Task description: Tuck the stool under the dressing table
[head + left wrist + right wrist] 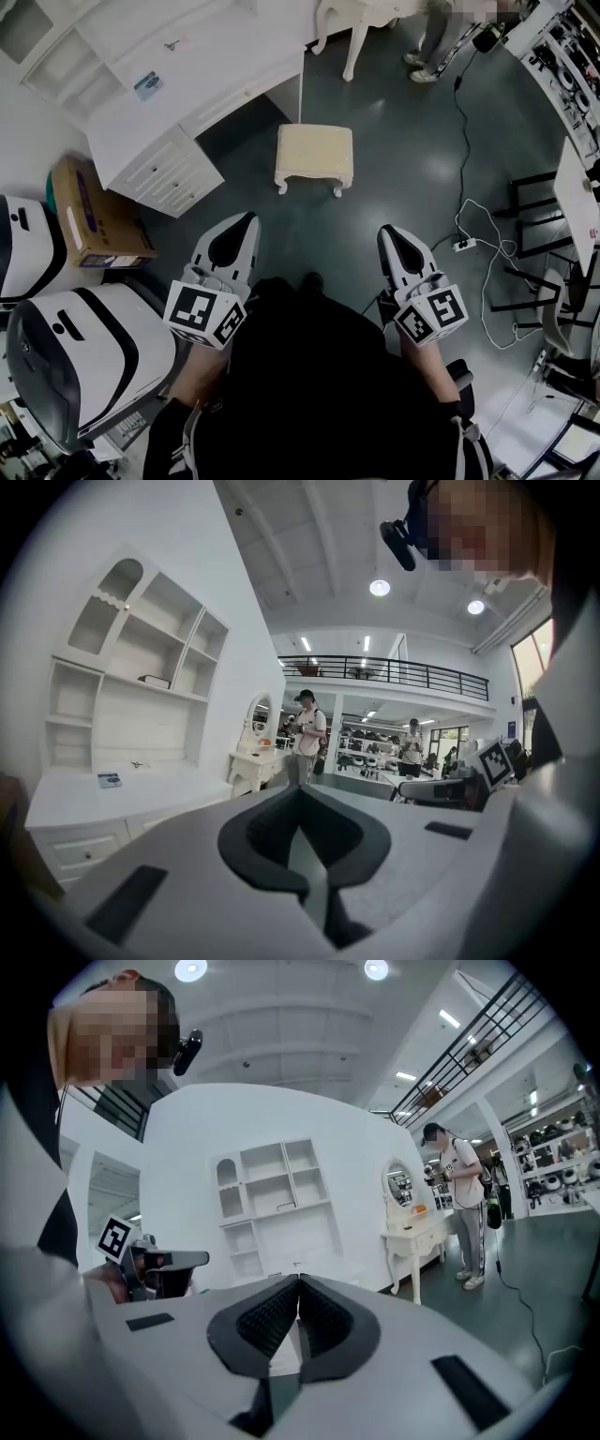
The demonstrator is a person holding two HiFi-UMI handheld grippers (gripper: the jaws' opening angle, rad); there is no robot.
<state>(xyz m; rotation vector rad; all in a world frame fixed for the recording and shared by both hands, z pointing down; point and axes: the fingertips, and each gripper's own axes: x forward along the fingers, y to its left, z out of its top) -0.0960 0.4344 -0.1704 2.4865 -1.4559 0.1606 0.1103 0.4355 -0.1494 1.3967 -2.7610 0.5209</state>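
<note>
The left gripper [247, 221] and right gripper [387, 234] both have their 2 jaws pressed together, holding and touching nothing. The stool [314, 155] stands upright on the floor [403, 169] ahead of them, just outside the dressing table [178, 89] opening, its long axis running left-right in the head view.

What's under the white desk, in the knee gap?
Only dark floor shows at the gap's mouth; the stool stands outside it. The desktop covers the rest.
</note>
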